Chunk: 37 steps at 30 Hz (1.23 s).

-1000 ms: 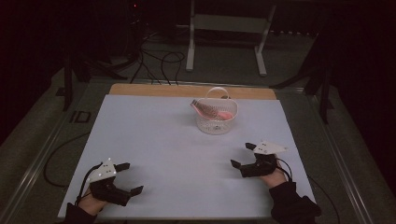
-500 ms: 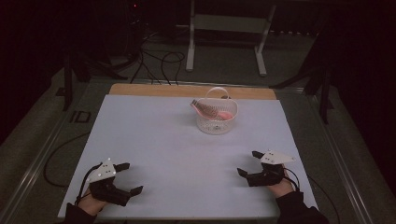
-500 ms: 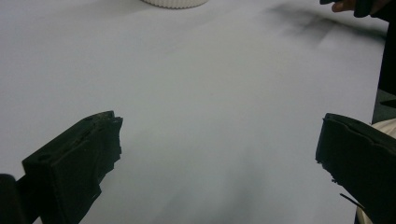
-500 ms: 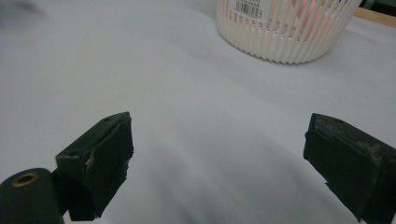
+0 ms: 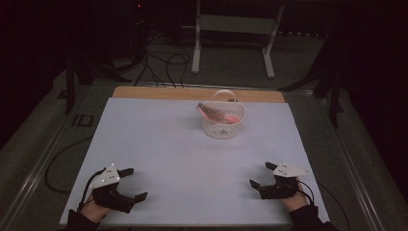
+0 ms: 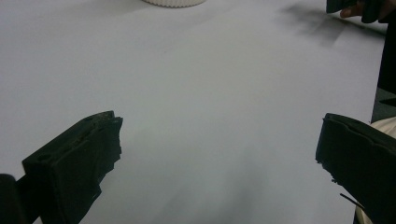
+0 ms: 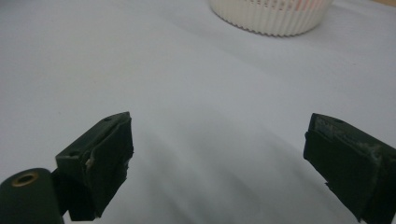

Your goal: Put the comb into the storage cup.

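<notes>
Left claw (image 5: pixel 133 184) spread wide, holding nothing; right claw (image 5: pixel 262 174) likewise, basket (image 5: pixel 223 126) well apart

white ribbed basket (image 5: pixel 223 126), upright, far centre of table, pink items inside

Your basket (image 5: pixel 223 122) sits on the table's (image 5: pixel 183 144) far middle; your left gripper (image 5: pixel 131 184) rests near left, right gripper (image 5: pixel 262 175) near right.
</notes>
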Available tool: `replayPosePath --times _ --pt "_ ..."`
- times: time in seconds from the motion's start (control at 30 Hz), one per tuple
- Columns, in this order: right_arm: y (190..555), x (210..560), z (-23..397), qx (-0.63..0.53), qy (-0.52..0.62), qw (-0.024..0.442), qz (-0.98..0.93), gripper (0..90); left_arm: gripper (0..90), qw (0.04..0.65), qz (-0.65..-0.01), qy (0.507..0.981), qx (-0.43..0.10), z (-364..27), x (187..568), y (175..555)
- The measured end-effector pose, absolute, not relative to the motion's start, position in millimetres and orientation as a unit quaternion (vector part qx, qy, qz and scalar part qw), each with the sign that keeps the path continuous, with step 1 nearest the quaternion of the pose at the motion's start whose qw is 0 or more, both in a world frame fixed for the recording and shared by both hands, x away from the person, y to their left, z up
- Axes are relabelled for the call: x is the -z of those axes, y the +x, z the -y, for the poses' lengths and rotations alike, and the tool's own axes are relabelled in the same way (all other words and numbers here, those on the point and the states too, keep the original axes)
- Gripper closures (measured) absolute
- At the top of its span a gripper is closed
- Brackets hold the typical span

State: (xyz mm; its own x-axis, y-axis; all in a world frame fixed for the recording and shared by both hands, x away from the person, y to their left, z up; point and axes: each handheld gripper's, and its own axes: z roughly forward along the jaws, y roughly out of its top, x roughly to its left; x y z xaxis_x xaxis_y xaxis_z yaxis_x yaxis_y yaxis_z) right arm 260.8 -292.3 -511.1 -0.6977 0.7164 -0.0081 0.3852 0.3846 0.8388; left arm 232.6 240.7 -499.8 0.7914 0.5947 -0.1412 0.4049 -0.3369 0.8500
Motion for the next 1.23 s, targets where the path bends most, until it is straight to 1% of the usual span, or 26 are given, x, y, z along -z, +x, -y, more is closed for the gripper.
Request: replayPosePath --times 0.3,1.23 --pt "261.9 511.6 293.2 -0.438 0.340 0.201 -0.808 8.3 0.0 0.487 -0.305 0.813 -0.096 -240.0 500.5 232.8" --pt "265.2 512.7 284.7 -0.439 0.331 0.195 -0.812 8.3 0.0 0.486 -0.308 0.811 -0.103 -240.5 500.0 232.0"
